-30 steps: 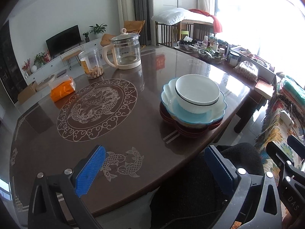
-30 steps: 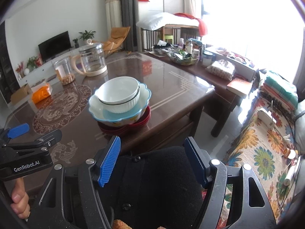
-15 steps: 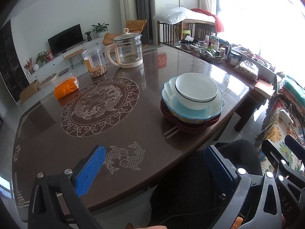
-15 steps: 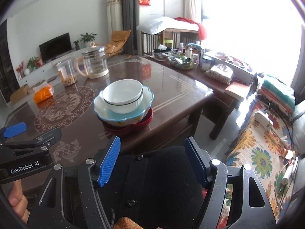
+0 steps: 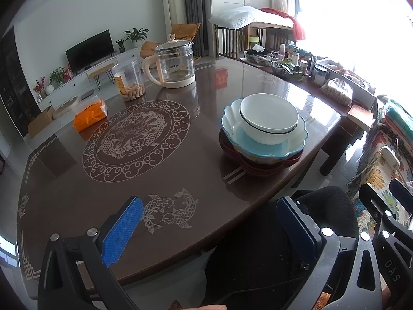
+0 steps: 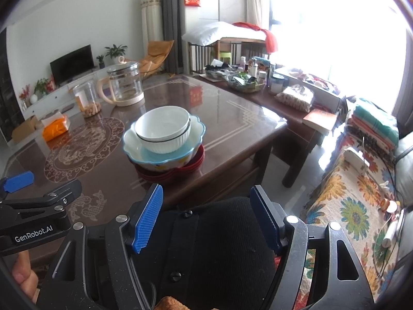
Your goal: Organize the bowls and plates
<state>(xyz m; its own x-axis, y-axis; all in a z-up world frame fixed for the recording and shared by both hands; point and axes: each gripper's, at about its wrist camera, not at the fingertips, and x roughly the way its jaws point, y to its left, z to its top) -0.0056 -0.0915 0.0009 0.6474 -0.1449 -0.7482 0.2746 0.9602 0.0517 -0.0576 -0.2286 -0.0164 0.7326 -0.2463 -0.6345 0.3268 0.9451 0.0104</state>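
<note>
A white bowl [image 5: 268, 117] sits inside a light blue scalloped bowl [image 5: 263, 148], which rests on stacked dark red plates [image 5: 260, 169] near the right edge of the brown table [image 5: 180, 170]. The same stack shows in the right wrist view: white bowl [image 6: 162, 129], blue bowl [image 6: 165, 156], red plates [image 6: 191, 166]. My left gripper [image 5: 209, 228] is open and empty, low over the table's near edge, well short of the stack. My right gripper [image 6: 206, 214] is open and empty, off the table's near edge, above a dark-clothed lap. The left gripper's body [image 6: 33, 204] shows at left.
A glass kettle [image 5: 175, 64], a clear jar of snacks [image 5: 129, 78] and an orange tissue pack [image 5: 89, 115] stand at the table's far side. A cluttered side table [image 6: 258, 82] and a floral-covered sofa [image 6: 356, 193] lie to the right.
Both grippers have drawn back slightly from the table and risen a little; the stack looks a bit farther off. Both stay open and empty.
</note>
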